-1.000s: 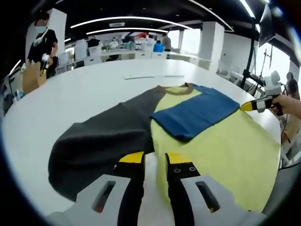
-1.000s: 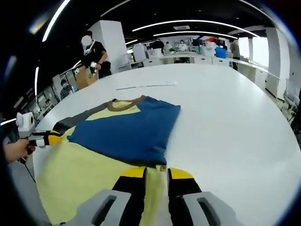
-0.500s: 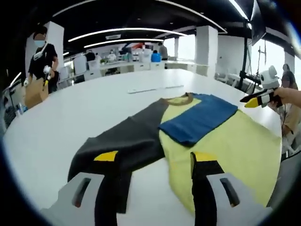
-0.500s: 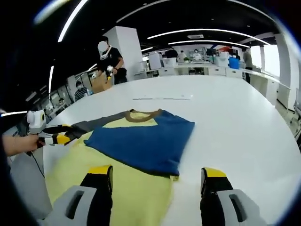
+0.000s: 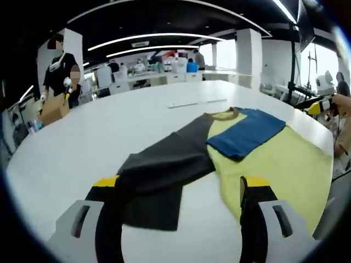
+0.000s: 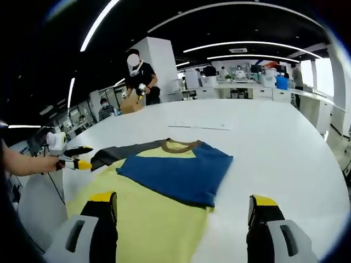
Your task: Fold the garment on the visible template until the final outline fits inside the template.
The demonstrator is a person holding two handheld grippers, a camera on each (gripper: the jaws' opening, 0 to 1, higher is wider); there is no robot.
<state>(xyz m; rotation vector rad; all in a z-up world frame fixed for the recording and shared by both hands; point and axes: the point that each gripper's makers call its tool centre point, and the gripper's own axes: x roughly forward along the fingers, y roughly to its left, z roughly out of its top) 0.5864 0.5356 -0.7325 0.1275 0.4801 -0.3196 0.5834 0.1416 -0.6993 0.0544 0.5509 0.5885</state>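
A T-shirt lies flat on the white table (image 5: 109,126). Its yellow body (image 5: 274,159) faces up, with a brown collar (image 5: 226,115) at the far end. The blue sleeve (image 5: 247,134) is folded over the body. The dark grey sleeve (image 5: 159,175) stretches out flat to the left. My left gripper (image 5: 180,189) hovers open in front of the grey sleeve, holding nothing. My right gripper (image 6: 182,200) stands open over the yellow body (image 6: 153,219), short of the blue sleeve (image 6: 175,172). The right gripper (image 5: 321,104) shows at the far right, the left gripper (image 6: 68,160) at the left by the grey sleeve (image 6: 118,153).
A thin white strip (image 5: 197,102) lies on the table beyond the collar. A person in black (image 5: 60,68) stands at the far left edge by a brown box (image 5: 52,109). Desks and other people fill the back of the room.
Both grippers went from nearly shut at the garment's near edge to wide open, and both drew back and up from it. The garment lies as before.
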